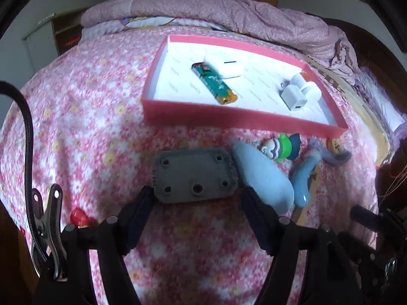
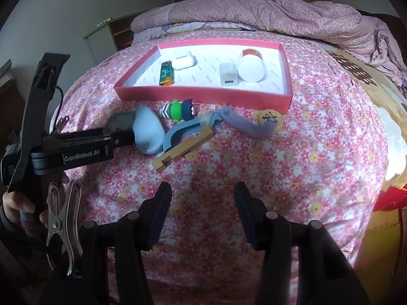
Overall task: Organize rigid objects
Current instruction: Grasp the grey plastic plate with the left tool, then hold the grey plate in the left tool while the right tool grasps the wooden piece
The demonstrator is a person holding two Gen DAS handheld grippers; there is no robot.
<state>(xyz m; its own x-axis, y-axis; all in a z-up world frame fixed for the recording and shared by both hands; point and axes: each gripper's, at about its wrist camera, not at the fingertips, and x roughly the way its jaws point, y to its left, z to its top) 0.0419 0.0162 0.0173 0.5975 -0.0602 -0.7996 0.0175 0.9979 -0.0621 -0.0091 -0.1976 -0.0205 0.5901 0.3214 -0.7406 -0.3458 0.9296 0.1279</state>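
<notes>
Pink flowered cloth is covering the bed point(image 2: 254, 178), giving a soft, yielding base under everything, with a mauve quilt point(image 2: 279, 12) lying bunched along the far edge. On it is sitting a shallow red tray point(image 1: 229, 120) with a white floor, low-walled so that small hard things can be dropped in from above; it is already holding a white earbud case point(image 1: 223, 66), a green lighter point(image 1: 213, 82), a white jar point(image 2: 250, 67) lying on its side with an orange lid, and a white plug point(image 2: 228, 74).

Just in front of the tray's near wall, loose pieces are waiting in a row: a smooth pale-blue teardrop shape point(image 1: 262, 175), a curved blue hook point(image 2: 185, 133) resting over a flat tan wooden piece point(image 2: 183, 150), a grey-blue bent strip point(image 2: 251, 127) beside a round tan token point(image 2: 269, 118), and a small glossy green-and-white figurine point(image 1: 279, 147).

At the left end, the left gripper point(image 1: 195, 198) is closing around a grey plate point(image 1: 194, 175), a flat, matte rectangle with holes and ribbed edges; its fingers are standing at either short end, seemingly touching, though blur is making firm contact hard to confirm. Gripping across the length probably suits so thin a part. The right gripper point(image 2: 202, 193) is hovering spread above bare cloth, holding nothing.
</notes>
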